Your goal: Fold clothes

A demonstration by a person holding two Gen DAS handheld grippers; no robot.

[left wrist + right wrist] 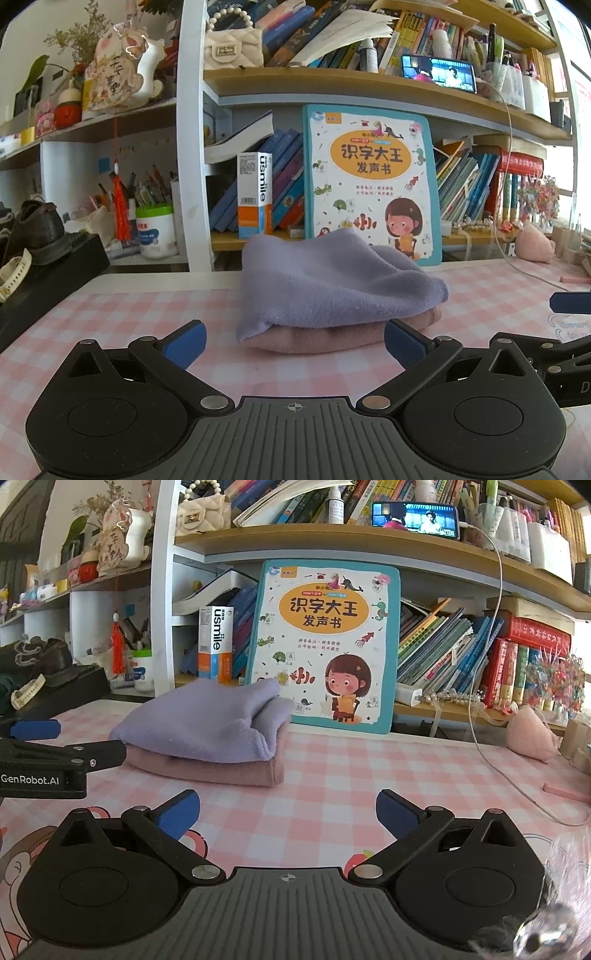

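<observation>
We hold our left gripper (294, 341) wide open, and nothing is in it. Its blue pads (186, 341) sit low over the bench (110, 314), just in front of the clothes. Our right gripper (288, 814) is wide open too and holds nothing. It floats over the bench to the right of the clothes, a bit apart from them.

The clothes are folded and stacked. The purple cloth (325, 284) lies on top of the pink cloth (332, 338). The purple one hangs a little over the pink one's left edge in the left view. The stack sits on the bench, near its back.

The bench has a pink and white checked cover. Some cartoon pictures show on it near our right gripper.

Behind the stack a big picture book (371, 177) stands up against the shelves (332, 86). A white and orange box (255, 194) stands beside it. The shelves are full of books. A phone (437, 72) with a bright screen sits on an upper shelf, and a white cable (491, 686) runs down from it to the bench. A pink soft toy (530, 733) lies at the right.
</observation>
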